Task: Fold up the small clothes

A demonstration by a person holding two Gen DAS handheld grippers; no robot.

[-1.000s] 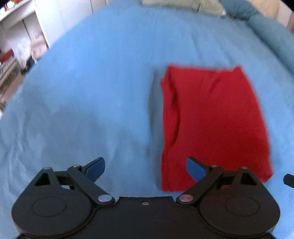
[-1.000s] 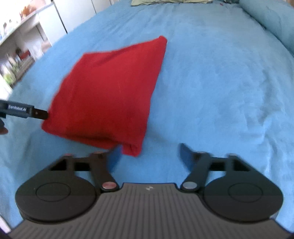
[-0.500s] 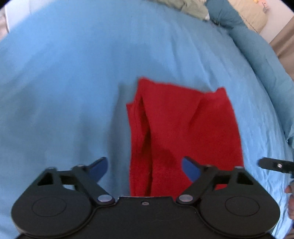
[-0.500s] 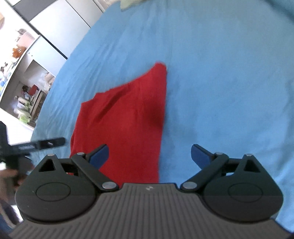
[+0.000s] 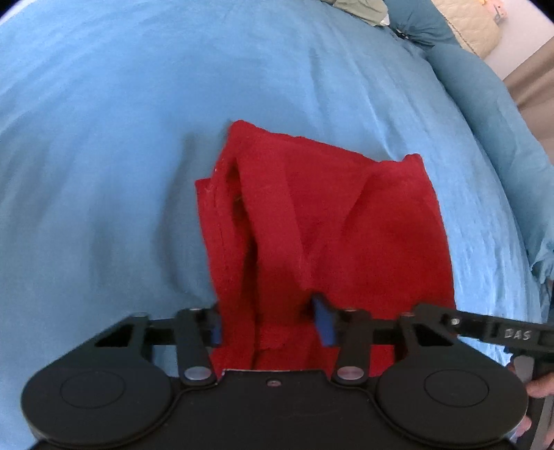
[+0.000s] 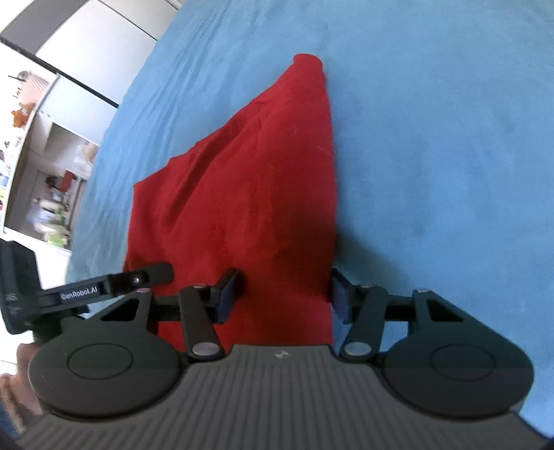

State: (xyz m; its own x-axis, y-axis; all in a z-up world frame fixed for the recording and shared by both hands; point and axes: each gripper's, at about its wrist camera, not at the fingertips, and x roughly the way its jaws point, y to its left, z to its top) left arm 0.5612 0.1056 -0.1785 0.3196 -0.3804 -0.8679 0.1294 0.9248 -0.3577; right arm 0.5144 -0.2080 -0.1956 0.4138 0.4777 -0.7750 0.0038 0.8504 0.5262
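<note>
A red folded garment (image 5: 311,221) lies on the blue bed sheet (image 5: 104,138). It also shows in the right wrist view (image 6: 249,194). My left gripper (image 5: 271,325) is open, its jaws straddling the garment's near left edge, where the layers gape. My right gripper (image 6: 282,294) is open, its jaws astride the garment's near right edge. Each gripper shows at the side of the other's view. The cloth between the fingers looks loose, not pinched.
The blue sheet (image 6: 432,138) spreads all around the garment. A teal pillow (image 5: 484,114) and a pale cloth (image 5: 360,8) lie at the far right of the bed. White cabinets and cluttered shelves (image 6: 52,173) stand beyond the bed's left side.
Both grippers have moved forward and down onto the garment's near edge, and their jaws have narrowed around the cloth. The garment now lies between the fingers of both.
</note>
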